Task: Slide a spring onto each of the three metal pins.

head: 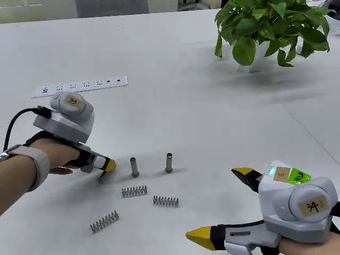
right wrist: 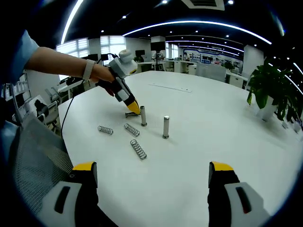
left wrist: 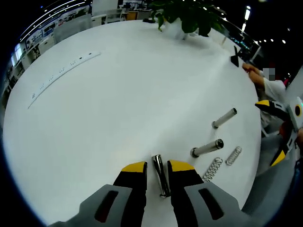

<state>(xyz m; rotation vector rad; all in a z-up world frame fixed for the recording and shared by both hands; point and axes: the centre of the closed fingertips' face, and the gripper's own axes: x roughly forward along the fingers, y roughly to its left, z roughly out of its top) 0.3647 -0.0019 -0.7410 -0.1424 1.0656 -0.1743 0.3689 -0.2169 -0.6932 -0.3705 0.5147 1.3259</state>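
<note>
Two metal pins stand upright on the white table, one [head: 134, 167] left of the other [head: 169, 162]. A third pin [left wrist: 161, 176] lies flat, and my left gripper [head: 109, 166] [left wrist: 157, 166] is shut on it right at the table surface. Three springs lie loose in front of the pins: one [head: 134, 190], another [head: 166, 201], and a third [head: 104, 221] nearest me. My right gripper [head: 221, 203] [right wrist: 154, 166] hovers open at the lower right with nothing between its yellow-tipped fingers. The right gripper view also holds both upright pins [right wrist: 143, 116] [right wrist: 166, 126].
A white power strip [head: 79, 86] lies at the back left. A potted plant [head: 271, 26] stands at the far right. A black cable [head: 16, 122] trails from the left gripper. Bare table [head: 212, 117] stretches behind the pins.
</note>
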